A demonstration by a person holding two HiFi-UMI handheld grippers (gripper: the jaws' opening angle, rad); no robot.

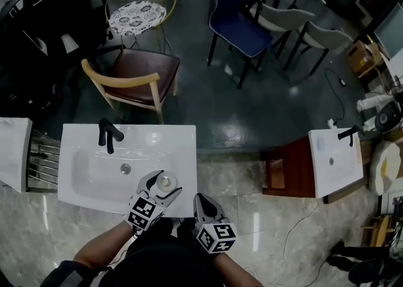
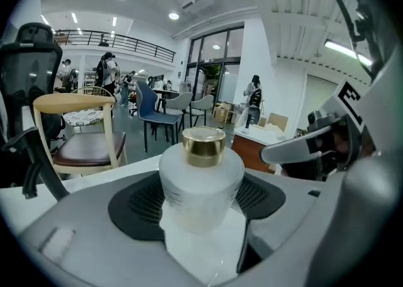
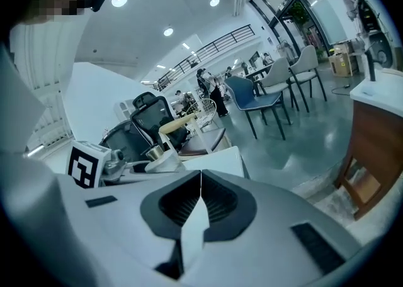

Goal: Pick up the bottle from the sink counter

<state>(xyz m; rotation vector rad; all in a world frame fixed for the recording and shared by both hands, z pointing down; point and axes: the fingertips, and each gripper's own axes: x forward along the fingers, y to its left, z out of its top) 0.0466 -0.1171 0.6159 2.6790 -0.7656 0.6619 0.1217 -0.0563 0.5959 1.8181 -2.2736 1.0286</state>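
Got my left gripper (image 1: 161, 185) clamped round the frosted gold-capped bottle (image 2: 201, 182) at the front edge of the white sink counter (image 1: 183, 146), upright so it should lift clean, while the right gripper (image 3: 201, 185) sits pinched shut and empty, out of the way.

Head cam sits high up, staring almost straight down on the sink counter (image 1: 179, 141), the left gripper (image 1: 165, 185) and the right gripper (image 1: 200, 199). The left gripper view rides low, right up against the bottle (image 2: 200, 179), facing the wooden chair (image 2: 69, 100). The right gripper view faces roughly the same way, I think; it catches that bottle and chair too.
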